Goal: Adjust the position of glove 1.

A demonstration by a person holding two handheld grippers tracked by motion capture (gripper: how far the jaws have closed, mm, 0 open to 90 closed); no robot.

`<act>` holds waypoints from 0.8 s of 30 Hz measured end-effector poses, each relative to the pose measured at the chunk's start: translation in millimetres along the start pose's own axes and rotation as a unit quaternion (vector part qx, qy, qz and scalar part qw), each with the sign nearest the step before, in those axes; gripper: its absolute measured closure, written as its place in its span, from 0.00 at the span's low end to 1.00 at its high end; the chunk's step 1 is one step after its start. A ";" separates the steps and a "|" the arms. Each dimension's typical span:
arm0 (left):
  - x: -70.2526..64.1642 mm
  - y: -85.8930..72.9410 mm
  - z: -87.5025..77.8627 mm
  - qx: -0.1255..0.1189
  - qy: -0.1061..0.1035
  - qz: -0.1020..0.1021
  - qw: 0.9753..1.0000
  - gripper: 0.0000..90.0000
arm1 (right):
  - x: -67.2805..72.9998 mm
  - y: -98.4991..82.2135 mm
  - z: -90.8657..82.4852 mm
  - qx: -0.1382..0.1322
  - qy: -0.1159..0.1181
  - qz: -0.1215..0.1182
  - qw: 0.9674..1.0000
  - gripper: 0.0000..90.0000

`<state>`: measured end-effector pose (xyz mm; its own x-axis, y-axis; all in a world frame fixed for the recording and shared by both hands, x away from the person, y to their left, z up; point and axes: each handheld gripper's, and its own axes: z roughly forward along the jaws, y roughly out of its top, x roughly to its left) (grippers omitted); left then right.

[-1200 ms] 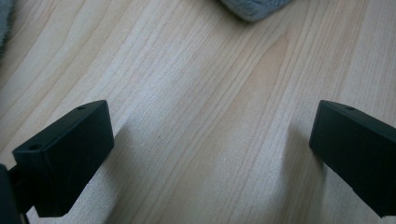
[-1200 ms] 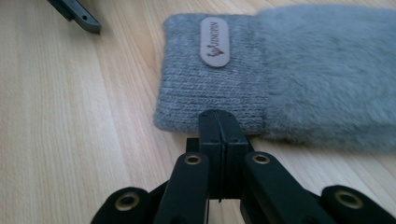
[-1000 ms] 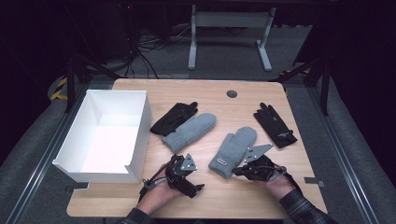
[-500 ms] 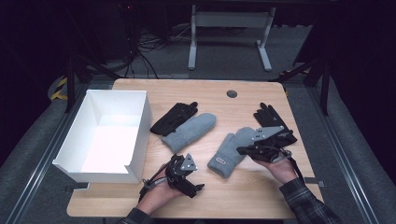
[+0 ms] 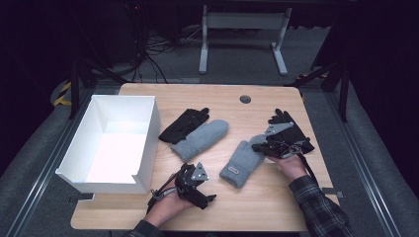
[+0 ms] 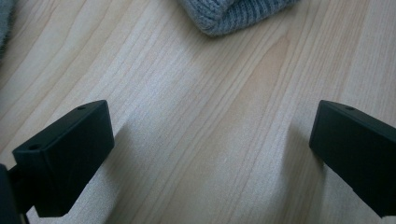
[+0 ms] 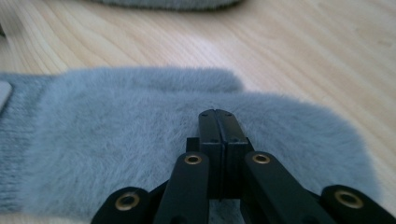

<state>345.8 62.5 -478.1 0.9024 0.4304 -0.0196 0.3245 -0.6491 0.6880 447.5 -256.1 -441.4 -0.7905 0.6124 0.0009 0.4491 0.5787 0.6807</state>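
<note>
Two grey mittens lie on the wooden table [image 5: 276, 106]: one in the middle [image 5: 202, 138], one to its right [image 5: 239, 165]. A black glove [image 5: 185, 123] lies beside the middle mitten, and another [image 5: 291, 131] at the far right. My right gripper [image 5: 260, 145] hovers over the finger end of the right mitten [image 7: 116, 140]; its jaws are shut [image 7: 218, 114] with nothing between them. My left gripper [image 5: 205, 197] rests near the table's front, open [image 6: 210, 126] over bare wood, with a knit mitten cuff [image 6: 233, 11] just ahead.
A white open box [image 5: 148, 133] stands at the table's left side. A round cable hole [image 5: 245, 99] sits near the far edge. Bare wood stretches along the front between the two hands. A dark floor and a desk frame lie beyond the table.
My right gripper has moved away from the person, from beside the right mitten's cuff up to its finger end, still shut. The left gripper has stayed put.
</note>
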 end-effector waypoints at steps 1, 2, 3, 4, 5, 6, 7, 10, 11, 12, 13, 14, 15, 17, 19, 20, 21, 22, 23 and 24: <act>0.0 0.0 0.0 0.000 0.000 0.000 1.000 0.00 | 0.6 -0.9 1.3 0.002 0.000 0.001 1.000 1.00; 0.0 0.0 0.0 0.000 0.000 0.000 1.000 0.00 | 1.2 -1.3 1.6 0.003 0.001 0.001 1.000 1.00; 0.0 0.0 0.0 0.000 0.000 0.000 1.000 0.00 | 1.8 -1.5 1.5 0.004 0.001 0.001 1.000 1.00; 0.0 0.0 0.0 0.000 0.000 0.000 1.000 0.00 | 2.7 -1.9 1.5 0.004 0.001 -0.002 1.000 1.00; 0.0 0.0 0.1 -0.001 0.001 0.001 1.000 0.00 | 4.2 -2.5 1.4 0.006 0.000 -0.004 1.000 1.00; 0.0 -0.1 0.1 -0.001 0.001 0.001 1.000 0.00 | 5.3 -3.3 1.1 0.006 0.003 -0.005 1.000 1.00; 0.0 -0.1 0.1 -0.001 0.001 0.001 1.000 0.00 | 6.4 -3.9 0.5 0.007 0.004 -0.007 1.000 1.00; 0.1 0.0 -0.1 0.000 0.001 0.001 1.000 0.00 | 11.8 -5.7 -1.3 0.012 0.009 -0.011 1.000 1.00; 0.1 0.1 0.0 0.000 0.001 0.001 1.000 0.00 | 14.0 -5.9 -1.9 0.014 0.010 -0.014 1.000 1.00; 0.1 0.0 0.1 -0.001 0.001 0.001 1.000 0.00 | 16.4 -6.4 -2.3 0.014 0.010 -0.016 1.000 1.00; 0.1 0.0 0.1 -0.001 0.001 0.001 1.000 0.00 | 18.2 -7.1 -2.8 0.015 0.010 -0.019 1.000 1.00; 0.1 0.0 0.1 -0.001 0.001 0.001 1.000 0.00 | 21.0 -8.3 -3.5 0.016 0.014 -0.022 1.000 1.00; 0.1 0.0 0.1 -0.001 0.001 0.002 1.000 0.00 | 21.0 -8.3 -3.5 0.016 0.014 -0.022 1.000 1.00; 0.1 0.0 0.1 -0.001 0.001 0.001 1.000 0.00 | 26.2 -10.9 -5.7 0.019 0.019 -0.028 0.999 1.00; 0.2 0.1 0.0 0.000 0.001 0.002 1.000 0.00 | 29.4 -13.2 -7.2 0.019 0.023 -0.029 0.999 1.00; 0.0 0.0 0.0 0.000 0.000 0.000 1.000 0.00 | 31.1 -14.4 -8.0 0.021 0.026 -0.028 0.999 1.00; -0.1 -0.1 0.2 -0.001 0.001 0.000 1.000 0.00 | 32.5 -15.7 -8.8 0.020 0.026 -0.028 0.999 1.00; -0.1 -0.1 0.2 -0.001 0.001 0.000 1.000 0.00 | 33.7 -16.8 -9.5 0.020 0.028 -0.029 0.999 1.00; -0.1 -0.1 0.2 -0.001 0.001 0.000 1.000 0.00 | 35.1 -17.6 -10.1 0.020 0.030 -0.028 0.999 1.00; -0.1 -0.1 0.1 -0.001 0.001 0.000 1.000 0.00 | 36.4 -18.2 -10.6 0.020 0.032 -0.029 0.999 1.00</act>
<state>345.8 62.4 -478.3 0.9019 0.4315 -0.0185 0.3242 -0.6480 0.6892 406.1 -250.0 -446.0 -0.8399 0.5426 0.0099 0.4172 0.6340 0.6512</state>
